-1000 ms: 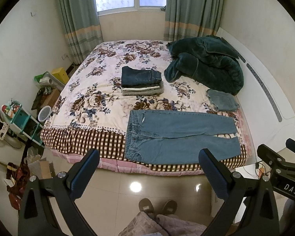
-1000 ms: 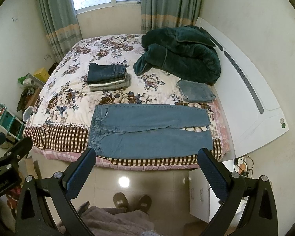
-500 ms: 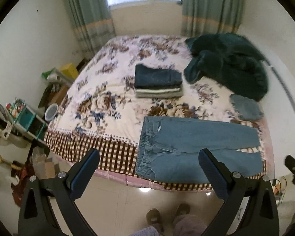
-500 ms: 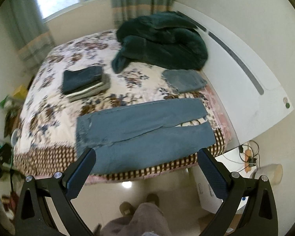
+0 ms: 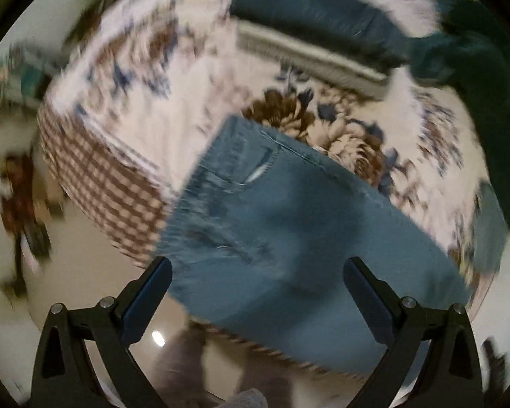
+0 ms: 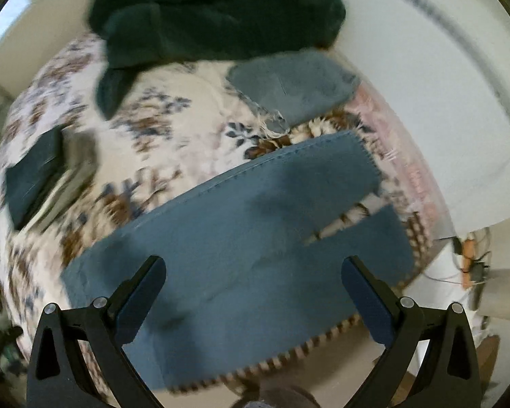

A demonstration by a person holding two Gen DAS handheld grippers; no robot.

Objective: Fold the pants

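Now both grippers have dropped in close over the bed, where a second ago they hung back at standing height with the whole room in view. Nearest the left camera, the left gripper [image 5: 256,284] has its two fingers spread wide with nothing between them, and just past them lie the jeans [image 5: 289,238], waistband end towards that side, spread flat across the near edge of the bed [image 5: 102,176] and overhanging the checked border. The right gripper [image 6: 253,282] is likewise spread wide and empty, hovering above the leg end of the same jeans [image 6: 241,234], where the two hems part and a strip of bedspread shows between them. Both views are smeared with motion, so I cannot tell whether either gripper is touching the cloth; it looks as though neither is.

The quick descent suggests the reach is under way: left hand to the waist, right hand to the hems, ready to pinch and fold one leg over the other. No fold looks begun.

Farther off sit a small folded denim piece [image 6: 292,85], a stack of folded clothes [image 5: 316,40] towards the middle of the bed, and a dark green blanket [image 6: 214,10] heaped at the far side
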